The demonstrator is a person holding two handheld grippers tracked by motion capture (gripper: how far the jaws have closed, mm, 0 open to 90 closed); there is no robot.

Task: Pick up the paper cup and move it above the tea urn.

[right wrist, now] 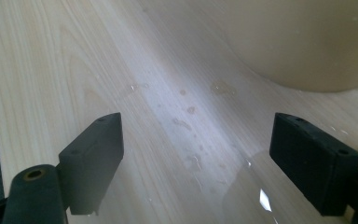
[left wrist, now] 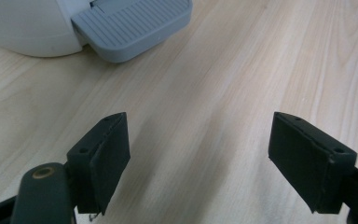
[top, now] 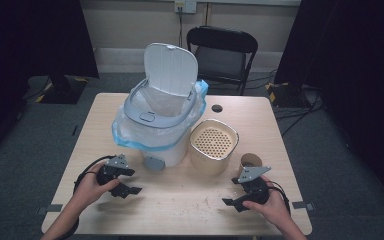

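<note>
Light wooden bench (top: 180, 200) carries a white pedal bin (top: 162, 125), tan perforated container (top: 213, 146), cardboard tube (top: 250, 163) and scattered crumbs (top: 207, 202).

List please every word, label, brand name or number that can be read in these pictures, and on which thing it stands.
There is no readable text. The white pedal bin, its open lid, the beige perforated container, the cardboard cup and the table carry no visible writing. The wall socket is too small to show any marking.

Bin (top: 165, 125) left of strainer pot (top: 213, 146)
</note>
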